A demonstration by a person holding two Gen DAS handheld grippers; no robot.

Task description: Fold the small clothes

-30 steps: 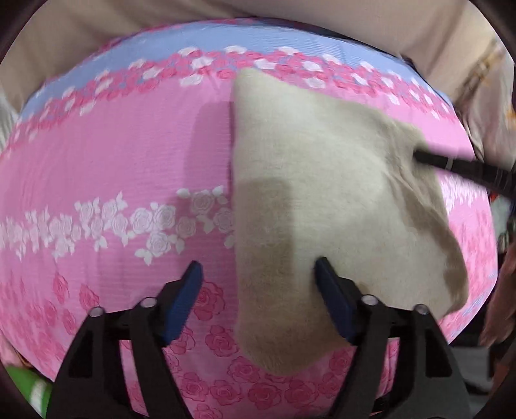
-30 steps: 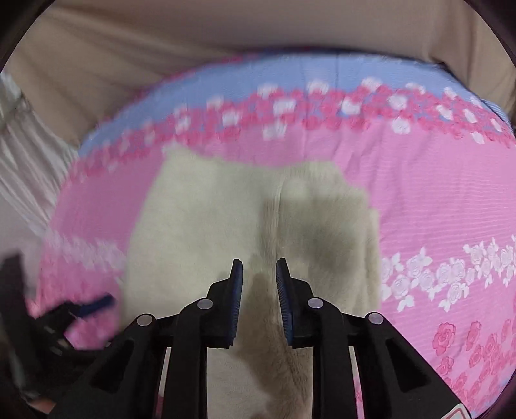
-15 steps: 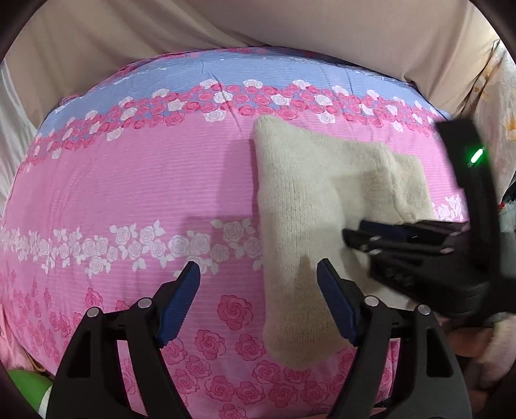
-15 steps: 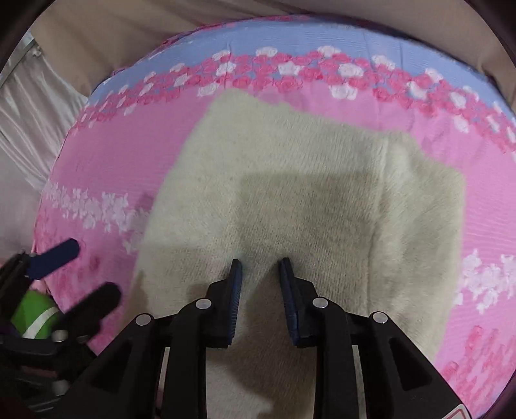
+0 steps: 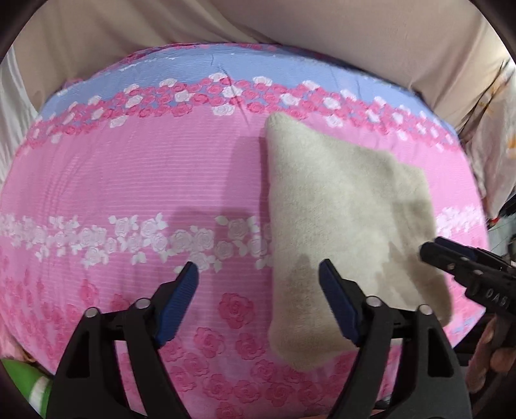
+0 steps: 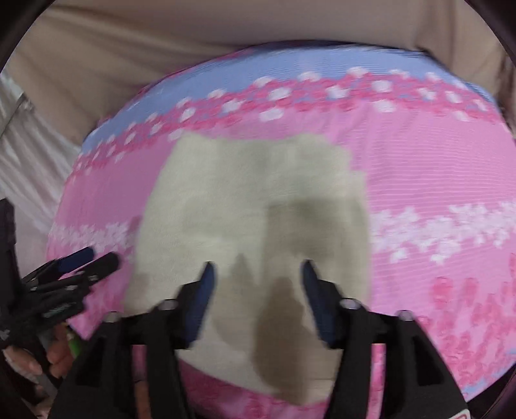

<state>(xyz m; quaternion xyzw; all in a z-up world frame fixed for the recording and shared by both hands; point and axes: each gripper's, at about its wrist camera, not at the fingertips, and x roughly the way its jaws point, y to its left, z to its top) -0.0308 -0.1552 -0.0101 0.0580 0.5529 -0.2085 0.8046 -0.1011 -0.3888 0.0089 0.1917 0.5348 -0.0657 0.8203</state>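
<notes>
A cream knitted garment (image 5: 342,212) lies folded flat on the pink rose-print sheet (image 5: 135,180). It also fills the middle of the blurred right wrist view (image 6: 251,199). My left gripper (image 5: 258,303) is open and empty, hovering above the garment's left edge near its front. My right gripper (image 6: 256,296) is open and empty, above the garment's near part. The right gripper also shows in the left wrist view (image 5: 464,267) at the garment's right edge. The left gripper shows at the left of the right wrist view (image 6: 80,261).
The sheet has a blue band (image 5: 225,61) along its far edge, against a beige fabric backdrop (image 5: 290,25). A green object (image 5: 22,383) sits at the lower left, off the sheet's near edge. Patterned cloth (image 5: 496,135) hangs at the far right.
My right gripper has opened and let go of the garment, then drawn back toward the near edge. The garment now lies flat. My left gripper stays open and has pulled back slightly.
</notes>
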